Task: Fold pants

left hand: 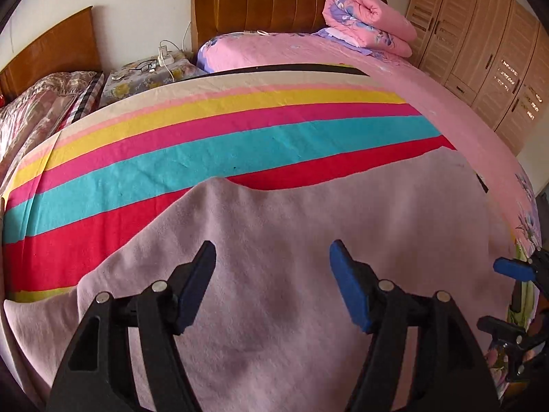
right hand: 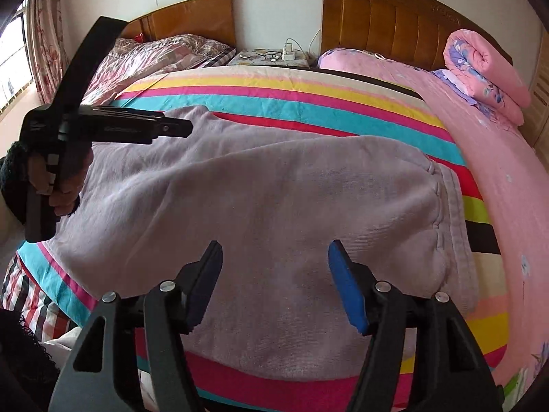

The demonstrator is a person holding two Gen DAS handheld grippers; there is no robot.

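Note:
Pale lilac pants (right hand: 274, 192) lie on a rainbow-striped sheet (right hand: 308, 99) on the bed, one layer folded over another, the waistband (right hand: 453, 213) at the right. In the left wrist view the pants (left hand: 308, 240) fill the lower half. My left gripper (left hand: 272, 267) is open and empty just above the pants; its body also shows at the left of the right wrist view (right hand: 103, 127). My right gripper (right hand: 274, 267) is open and empty above the pants near the front edge; its fingers show at the right edge of the left wrist view (left hand: 514, 267).
A rolled pink quilt (right hand: 487, 68) lies at the far right by the wooden headboard (right hand: 394, 20). A nightstand (right hand: 271, 58) with glasses and chargers stands between the two beds. A second bed (right hand: 154, 58) is at the left. Wardrobes (left hand: 480, 51) stand at the right.

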